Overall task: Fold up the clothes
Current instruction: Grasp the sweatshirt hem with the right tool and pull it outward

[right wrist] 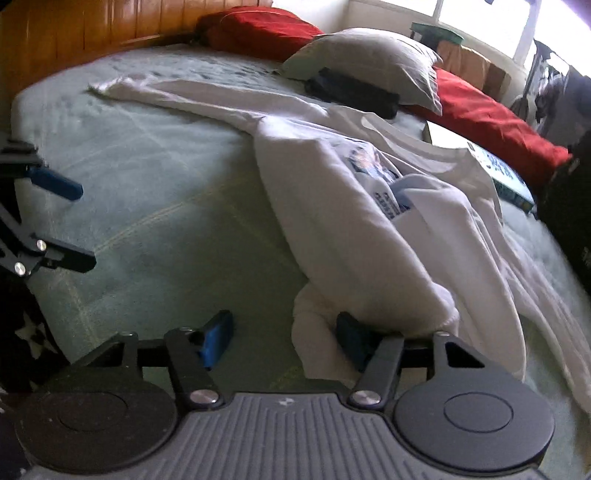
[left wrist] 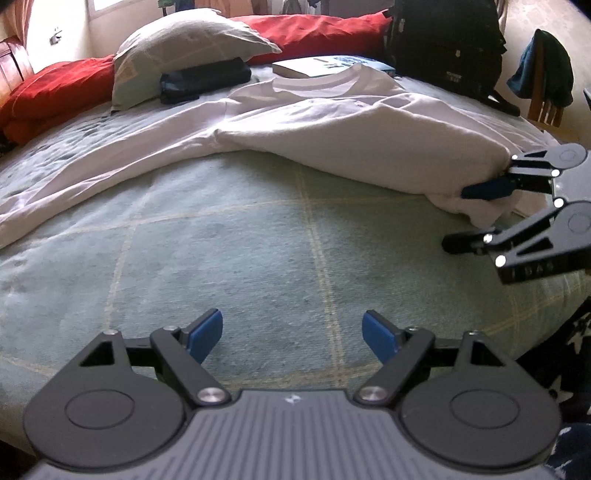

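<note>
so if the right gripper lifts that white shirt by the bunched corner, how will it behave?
Likely floppy: the white shirt lies in soft folds and bunches around the right gripper fingers. Probably light, thin fabric. The long sleeve stretched across the bedspread would likely trail and drag.

You are looking across a bed covered in a pale green spread with faint cream grid lines. At its far side lie red cushions, and a grey-white pillow rests in front of them, over a dark folded bundle. A wooden headboard runs along the bed's end, beyond the red cushions in the right wrist view. Behind the pillow, a window lets in strong daylight that washes out the pale wall. A book lies on the bed near a black bag, and beyond the bag stands a wooden chair draped with teal cloth.
</note>
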